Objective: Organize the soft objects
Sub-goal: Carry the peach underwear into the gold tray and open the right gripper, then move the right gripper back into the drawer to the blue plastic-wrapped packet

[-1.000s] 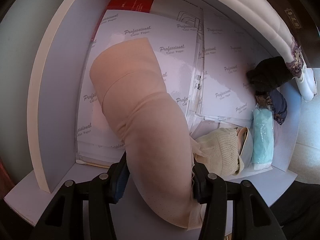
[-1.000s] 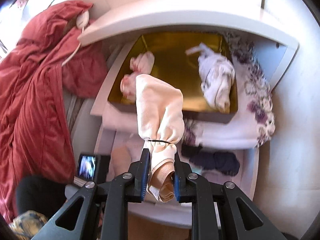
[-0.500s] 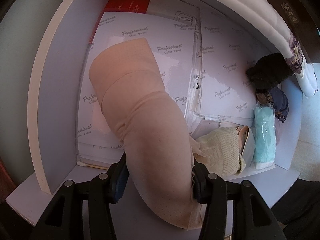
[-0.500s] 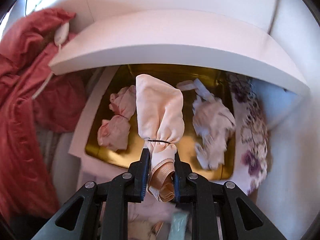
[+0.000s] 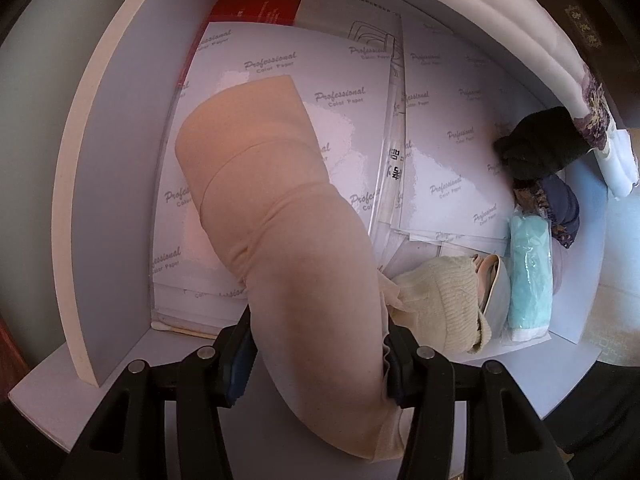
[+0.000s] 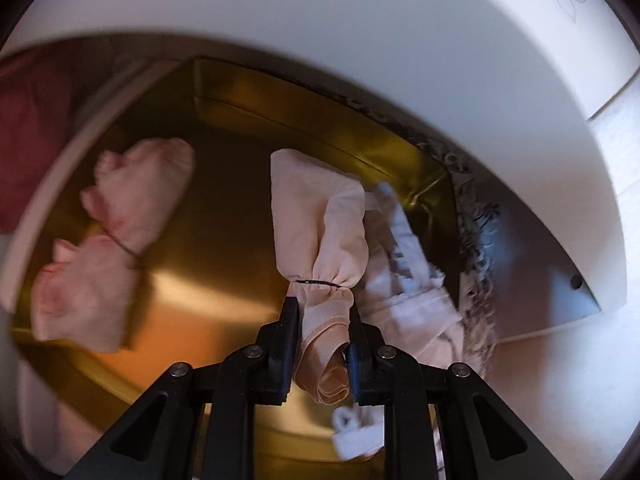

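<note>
My left gripper (image 5: 318, 344) is shut on a thick beige rolled garment (image 5: 280, 216) that hangs down over sheets of white paper (image 5: 288, 64) on a shelf. My right gripper (image 6: 322, 312) is shut on a pale peach bundle (image 6: 320, 220) tied with a thin black band, held inside a gold box (image 6: 216, 216) under a white shelf. In that box a pink tied bundle (image 6: 116, 240) lies to the left and a white-lilac garment (image 6: 404, 272) to the right, partly behind the peach bundle.
On the left wrist shelf lie a cream knit item (image 5: 444, 300), a turquoise packet (image 5: 530, 276), a dark blue patterned cloth (image 5: 560, 208) and a black cloth (image 5: 544, 144). A white shelf board (image 6: 360, 40) overhangs the gold box. Floral fabric (image 6: 476, 240) lines its right side.
My right gripper has moved forward and down with the peach bundle, from above the shelf unit into the gold box, and rolled. The left gripper has stayed still.
</note>
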A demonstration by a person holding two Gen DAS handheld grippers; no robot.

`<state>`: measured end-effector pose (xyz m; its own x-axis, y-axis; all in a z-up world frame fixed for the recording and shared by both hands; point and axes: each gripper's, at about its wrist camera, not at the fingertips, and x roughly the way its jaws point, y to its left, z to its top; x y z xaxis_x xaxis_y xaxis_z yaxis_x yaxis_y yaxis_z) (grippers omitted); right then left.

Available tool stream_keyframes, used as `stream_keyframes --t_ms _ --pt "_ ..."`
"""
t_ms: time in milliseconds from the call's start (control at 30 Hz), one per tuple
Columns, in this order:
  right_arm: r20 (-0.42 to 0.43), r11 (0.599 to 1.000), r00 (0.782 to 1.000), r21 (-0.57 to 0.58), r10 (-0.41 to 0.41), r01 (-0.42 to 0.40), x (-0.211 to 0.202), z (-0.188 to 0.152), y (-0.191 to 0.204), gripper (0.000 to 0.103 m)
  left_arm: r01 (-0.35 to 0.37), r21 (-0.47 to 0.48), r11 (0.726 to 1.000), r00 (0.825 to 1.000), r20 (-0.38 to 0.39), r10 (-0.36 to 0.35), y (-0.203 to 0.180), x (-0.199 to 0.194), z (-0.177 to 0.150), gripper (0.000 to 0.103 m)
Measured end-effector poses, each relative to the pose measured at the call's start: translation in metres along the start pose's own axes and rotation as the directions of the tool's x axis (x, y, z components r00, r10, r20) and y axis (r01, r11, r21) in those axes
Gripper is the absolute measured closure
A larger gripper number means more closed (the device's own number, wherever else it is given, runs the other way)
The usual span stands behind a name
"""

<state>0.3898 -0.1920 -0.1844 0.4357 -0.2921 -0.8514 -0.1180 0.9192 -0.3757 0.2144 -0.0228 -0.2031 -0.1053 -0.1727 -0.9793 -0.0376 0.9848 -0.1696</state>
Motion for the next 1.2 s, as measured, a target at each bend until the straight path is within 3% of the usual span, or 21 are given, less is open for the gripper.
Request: stream_keyframes --t_ms 200,333,467,1200 --pt "0.008 0.998 1.000 -0.059 -0.019 0.019 0.005 -0.012 0.003 0.073 -0.012 0.010 1.000 1.000 0.006 0.012 -0.003 0.001 -0.001 0.050" --pt "0.030 1.000 0.999 -0.027 0.014 -0.014 -0.004 -0.014 -0.004 0.046 -0.014 0.012 1.000 1.000 0.008 0.014 -0.004 0.001 -0.002 0.049" --pt "0.048 0.999 0.998 -0.024 0.031 -0.030 -0.018 -0.018 -0.004 0.036 -0.017 0.016 1.000 1.000 0.012 0.017 -0.005 0.000 -0.003 0.049" --pt "0.087 0.998 0.995 0.013 0.057 -0.058 -0.064 -0.044 -0.006 0.030 -0.021 0.024 0.999 1.000 0.019 0.021 -0.007 -0.002 -0.005 0.049"
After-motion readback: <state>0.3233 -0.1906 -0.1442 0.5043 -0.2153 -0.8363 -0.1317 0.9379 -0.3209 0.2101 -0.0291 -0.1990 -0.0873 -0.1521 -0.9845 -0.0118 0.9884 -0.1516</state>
